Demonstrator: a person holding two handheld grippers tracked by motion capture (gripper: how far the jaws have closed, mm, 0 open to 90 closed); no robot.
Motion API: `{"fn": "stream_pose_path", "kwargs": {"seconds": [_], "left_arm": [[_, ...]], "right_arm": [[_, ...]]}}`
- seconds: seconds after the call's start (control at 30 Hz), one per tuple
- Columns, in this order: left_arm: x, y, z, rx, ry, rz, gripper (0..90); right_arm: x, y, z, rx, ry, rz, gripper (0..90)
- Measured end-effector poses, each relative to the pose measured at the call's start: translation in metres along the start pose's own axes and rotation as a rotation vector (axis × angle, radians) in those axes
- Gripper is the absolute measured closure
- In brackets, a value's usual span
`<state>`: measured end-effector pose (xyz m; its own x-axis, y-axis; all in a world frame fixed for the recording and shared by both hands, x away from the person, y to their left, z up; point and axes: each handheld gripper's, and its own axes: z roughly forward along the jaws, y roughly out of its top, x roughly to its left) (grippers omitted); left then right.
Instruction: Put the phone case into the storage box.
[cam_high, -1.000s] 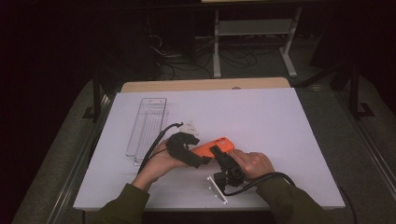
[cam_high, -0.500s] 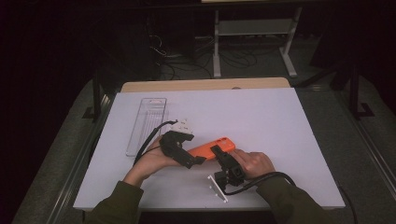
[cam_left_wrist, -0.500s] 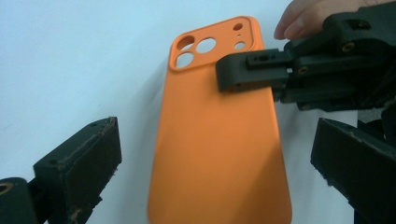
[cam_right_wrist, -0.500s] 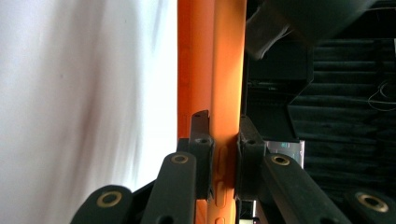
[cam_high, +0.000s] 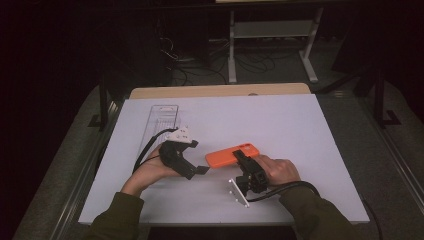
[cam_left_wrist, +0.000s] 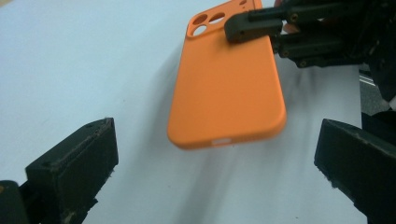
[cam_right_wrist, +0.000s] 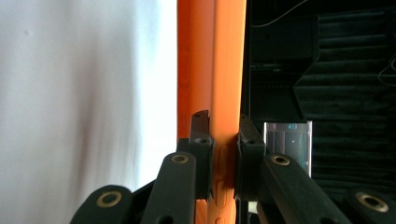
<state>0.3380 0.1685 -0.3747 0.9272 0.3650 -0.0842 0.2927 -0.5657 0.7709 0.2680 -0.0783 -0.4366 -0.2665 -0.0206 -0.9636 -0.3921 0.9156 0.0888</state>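
Where the white table (cam_high: 300, 125) spreads across the high view, its board carries every item listed below, largest first.

Clear plastic tray (cam_high: 157, 125): long, narrow, transparent, lying flat at the table's left-hand far part, well apart from the orange piece.

Orange phone case (cam_high: 232, 156): a matte, uniformly orange shell with rounded corners. In the left tool's view (cam_left_wrist: 229, 93) its smooth back faces the camera, with round camera cut-outs at the far corner and a pale slot in the near edge; it hangs tilted above the white surface, casting a soft shadow. In the right tool's view (cam_right_wrist: 212, 70) it is seen edge-on, a thin orange wall with a raised lip. It sits near the middle of the table, between the two tools.

Right tool (cam_high: 244, 159): black, hand-held, its jaws closed on the case's edge at the camera-hole end (cam_right_wrist: 223, 154), one jaw on each face of the shell.

Left tool (cam_high: 197, 171): black with a grey plate on top, jaws spread wide and holding nothing (cam_left_wrist: 219, 186), just beside the case's near end and not touching it.
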Motion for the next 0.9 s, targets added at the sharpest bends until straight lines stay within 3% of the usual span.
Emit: {"fn": "stream_pose_path", "kwargs": {"seconds": [0.17, 0.3, 0.73, 0.8, 0.9], "left_arm": [[0.002, -0.002, 0.000, -0.034, 0.018, 0.002, 0.0], [0.006, -0.005, 0.001, -0.021, 0.022, 0.020, 0.0], [0.008, -0.010, 0.009, -0.032, -0.013, 0.021, 0.0], [0.008, -0.011, 0.009, -0.031, -0.015, 0.020, 0.0], [0.009, -0.011, 0.009, -0.031, -0.023, 0.014, 0.0]], "right_arm": [[-0.003, -0.008, 0.000, 0.013, -0.015, 0.028, 78.9], [-0.008, -0.015, -0.001, 0.030, -0.018, 0.052, 78.8], [-0.013, -0.022, -0.003, 0.045, -0.022, 0.101, 78.8], [-0.012, -0.021, -0.004, 0.052, -0.018, 0.134, 78.8], [-0.012, -0.022, -0.003, 0.051, -0.014, 0.144, 78.8]]}}
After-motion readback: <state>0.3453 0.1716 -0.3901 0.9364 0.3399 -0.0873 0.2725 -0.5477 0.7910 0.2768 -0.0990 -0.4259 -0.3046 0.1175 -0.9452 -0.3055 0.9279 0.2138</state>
